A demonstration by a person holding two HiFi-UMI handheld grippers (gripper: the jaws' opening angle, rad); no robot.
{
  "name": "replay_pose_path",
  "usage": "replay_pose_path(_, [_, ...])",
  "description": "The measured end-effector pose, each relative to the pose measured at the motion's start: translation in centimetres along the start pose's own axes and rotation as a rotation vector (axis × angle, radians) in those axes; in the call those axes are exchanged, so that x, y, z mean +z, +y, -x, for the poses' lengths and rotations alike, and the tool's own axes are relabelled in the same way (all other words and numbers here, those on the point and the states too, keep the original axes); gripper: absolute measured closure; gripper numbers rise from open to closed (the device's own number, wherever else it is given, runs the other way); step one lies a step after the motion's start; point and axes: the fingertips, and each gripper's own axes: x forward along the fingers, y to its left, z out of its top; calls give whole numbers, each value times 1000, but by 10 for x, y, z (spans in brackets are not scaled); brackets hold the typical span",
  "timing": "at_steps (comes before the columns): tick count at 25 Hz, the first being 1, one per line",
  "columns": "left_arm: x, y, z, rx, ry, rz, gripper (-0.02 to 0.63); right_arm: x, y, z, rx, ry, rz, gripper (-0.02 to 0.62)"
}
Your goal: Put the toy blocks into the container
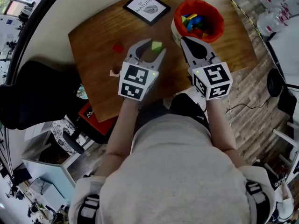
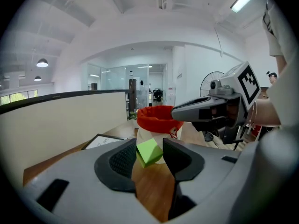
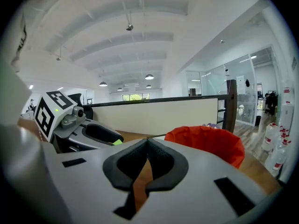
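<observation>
Head view: the left gripper (image 1: pixel 148 50) clamps one green block (image 1: pixel 156 45) just left of the container (image 1: pixel 180 8), clear of the table (image 1: pixel 93 83), probably ready to carry it over the red rim. The right gripper (image 1: pixel 192 45) sits close by the container's near side, clenched and empty, so it seems idle. One red block (image 1: pixel 118 47) and one tan piece (image 1: pixel 114 72) lie farther left of the container. Inside it are several coloured blocks, too jumbled to count.

Left gripper view: both pads press the green block, which is tilted cornerwise, and the one container stands beyond.

Right gripper view: the pads meet with nothing between them, and the container is ahead to the right.
</observation>
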Motion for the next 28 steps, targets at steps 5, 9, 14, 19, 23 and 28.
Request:
replay_pose_path(5, [27,-1,-18,15,-34,-16,419,15,-25,9,-10,-35,15,584])
replay_pose_path(9, [54,-7,-30,13,-70,-48,420,26,-43,16,-22,-63,28,584])
replay_pose_path(14, [82,-13,-46,6,-104,-76,420,35,-67,26,-48,-86,36,584])
replay_pose_path(19, [107,-18,-62,5,-139,-86,422,37,-89,37,-76,-96,35,584])
replay_pose_path(23, [126,-24,-78,-6,-164,-104,429,36,-106,44,-102,-103,25,584])
replay_pose_path(28, [133,-37,-101,-45,-147,-131,430,33,-126,48,-131,-110,8,584])
